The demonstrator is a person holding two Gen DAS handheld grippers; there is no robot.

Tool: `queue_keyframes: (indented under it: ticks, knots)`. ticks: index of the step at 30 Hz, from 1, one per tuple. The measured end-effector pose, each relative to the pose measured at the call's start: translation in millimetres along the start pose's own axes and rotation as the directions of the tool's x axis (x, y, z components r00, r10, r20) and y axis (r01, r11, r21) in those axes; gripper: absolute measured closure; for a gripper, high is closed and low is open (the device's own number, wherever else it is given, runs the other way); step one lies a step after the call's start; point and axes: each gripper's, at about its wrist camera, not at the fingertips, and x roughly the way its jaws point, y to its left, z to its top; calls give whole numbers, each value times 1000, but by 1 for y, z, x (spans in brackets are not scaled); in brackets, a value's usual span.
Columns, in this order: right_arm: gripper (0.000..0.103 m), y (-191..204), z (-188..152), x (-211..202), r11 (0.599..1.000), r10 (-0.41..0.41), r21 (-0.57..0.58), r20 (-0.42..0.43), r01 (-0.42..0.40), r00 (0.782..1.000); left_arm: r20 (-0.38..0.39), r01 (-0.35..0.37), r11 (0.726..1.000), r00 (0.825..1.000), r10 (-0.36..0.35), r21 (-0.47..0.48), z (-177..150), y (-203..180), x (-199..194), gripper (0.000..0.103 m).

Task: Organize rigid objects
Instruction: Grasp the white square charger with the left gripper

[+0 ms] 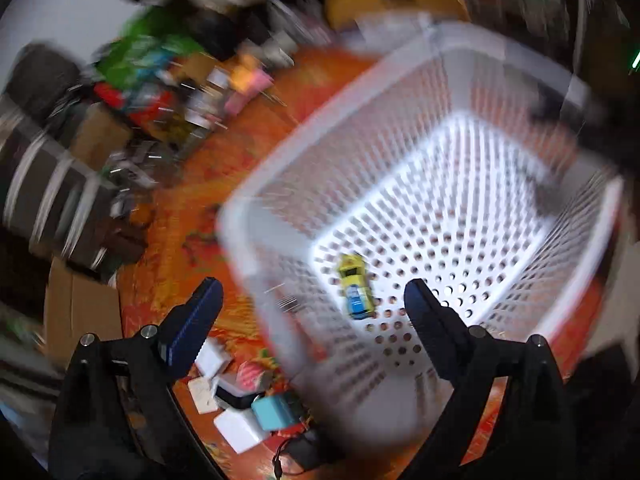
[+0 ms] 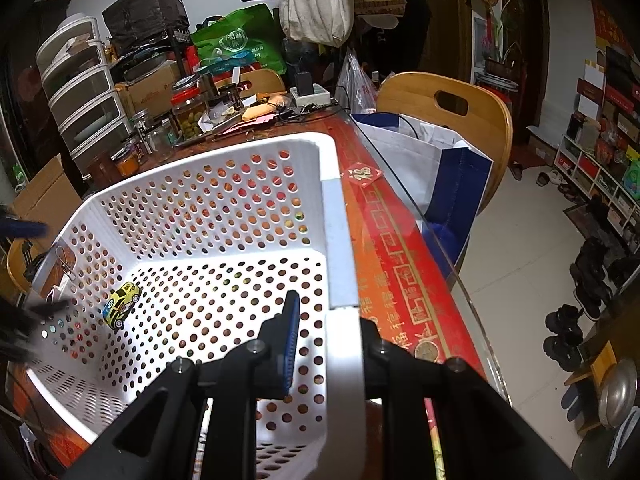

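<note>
- On the basket [image 1: 256, 216] floor, at seven o'clock in the left view, one toy car [image 1: 355, 285] is already deposited.
- Left gripper [image 1: 314, 300] is spread wide, nothing held.
- Right gripper [image 2: 332, 316] is clamped on the basket rim.
- Small blocks [image 1: 236, 428] at six o'clock outside are judged still unsorted.

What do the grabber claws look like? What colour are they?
Both are black, with angled arms joined by round silver bolts. The left gripper has two long fingers lined with ridged dark-blue pads. The right gripper looks the same, with a blue ridged pad.
</note>
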Motion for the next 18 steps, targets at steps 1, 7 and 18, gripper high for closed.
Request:
queue_keyframes:
  ticks: [1, 7, 18]
  knots:
    - [86, 0, 0, 0, 1000, -2, -2, 0, 2, 1000, 53, -3, 998, 999, 6, -55, -14, 17, -19, 4]
    - [86, 2, 0, 0, 1000, -1, 0, 1, 1, 1000, 63, -28, 924, 996, 57, -381, -114, 134, -17, 0]
    - [86, 3, -2, 1, 1000, -21, 2, -18, 21, 1000, -144, 49, 794, 975, -170, -606, -150, 197, 130, 0]
